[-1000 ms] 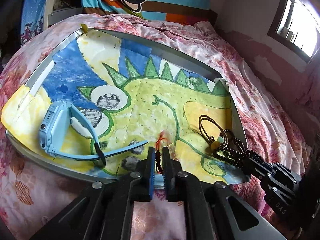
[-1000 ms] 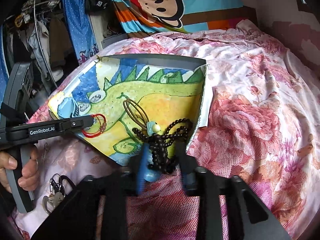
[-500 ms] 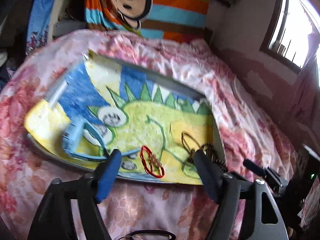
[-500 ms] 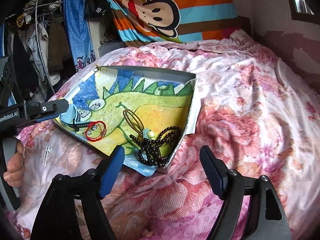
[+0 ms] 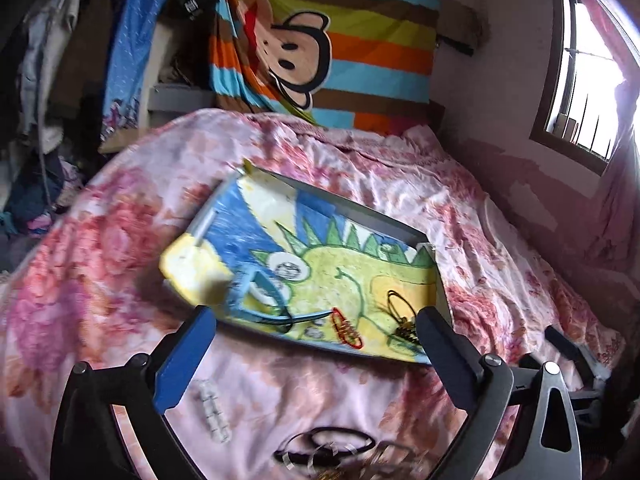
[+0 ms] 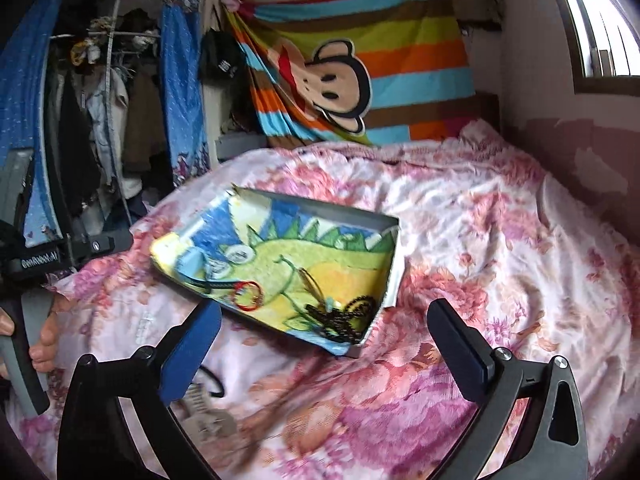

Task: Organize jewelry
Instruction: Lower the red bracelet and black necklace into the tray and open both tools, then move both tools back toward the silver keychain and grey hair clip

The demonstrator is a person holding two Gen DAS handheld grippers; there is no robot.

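Right view only: hand (image 6: 24, 340) gripping the other tool's handle; clothes rail at left.
Left view only: black cord loop (image 5: 326, 446) on bedspread near camera.
Surface: floral bedspread (image 6: 480, 240); striped monkey blanket (image 5: 332, 52), window (image 5: 588, 80).
Tray (image 6: 332, 208): long axis running left-back to right-front.
Jewelry: red bracelet (image 5: 346, 328), dark beads (image 6: 344, 320) in tray's near end.
Left hand-held gripper (image 5: 316, 352): opening, spread, empty.
Right hand-held gripper (image 6: 324, 348): opening, spread, empty.

In the right wrist view, at nine o'clock, white lettering reading "GenRobot.AI" stands on the black side of the left gripper (image 6: 96, 246). White marks on a hanging black cap (image 6: 222, 62) are too blurred to read.
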